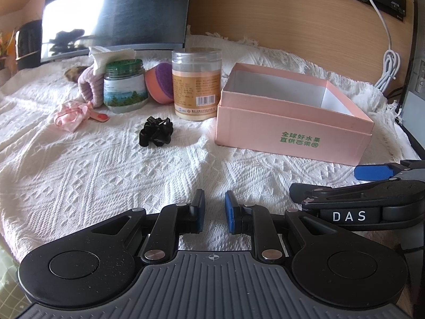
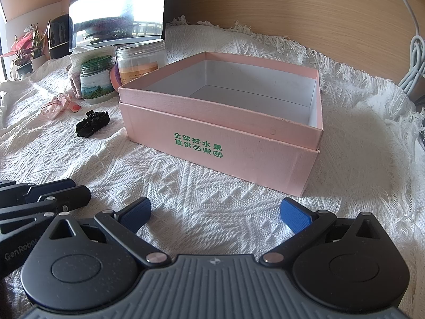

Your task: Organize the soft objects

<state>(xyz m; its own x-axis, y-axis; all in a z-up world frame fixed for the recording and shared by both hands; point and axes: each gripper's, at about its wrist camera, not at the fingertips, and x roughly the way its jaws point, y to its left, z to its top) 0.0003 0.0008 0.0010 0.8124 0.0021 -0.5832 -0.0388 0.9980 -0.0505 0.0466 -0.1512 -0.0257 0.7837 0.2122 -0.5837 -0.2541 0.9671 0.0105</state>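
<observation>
Both grippers sit low over the near edge of the white woven blanket (image 1: 93, 175) that covers the table, and neither one holds anything. On my left gripper (image 1: 214, 211) the blue pads stand a little apart with only blanket showing between them. On my right gripper (image 2: 216, 216) the jaws are spread wide, again with nothing but cloth in the gap. From the left wrist view I can see the right gripper's fingers lying just beside mine, toward the right edge. Ahead of the right gripper, toward the right side of the blanket, stands the pink box (image 2: 223, 143) with green lettering on its front wall; its top is off and I see only a white lining inside. To the left of the box, out in the middle of the blanket, lies a black scrunchie (image 1: 156, 131), apart from everything else. Further left lies a pink bow (image 1: 71, 115), crumpled on the cloth. Behind these, toward the far edge, stand a green-lidded jar (image 1: 125, 86) and a taller clear jar with an orange label (image 1: 196, 85), with an orange and purple ball (image 1: 160, 82) between them and a lilac plush piece (image 1: 91, 86) just left of the green-lidded jar. A dark monitor (image 1: 117, 13) leans at the far left corner.
</observation>
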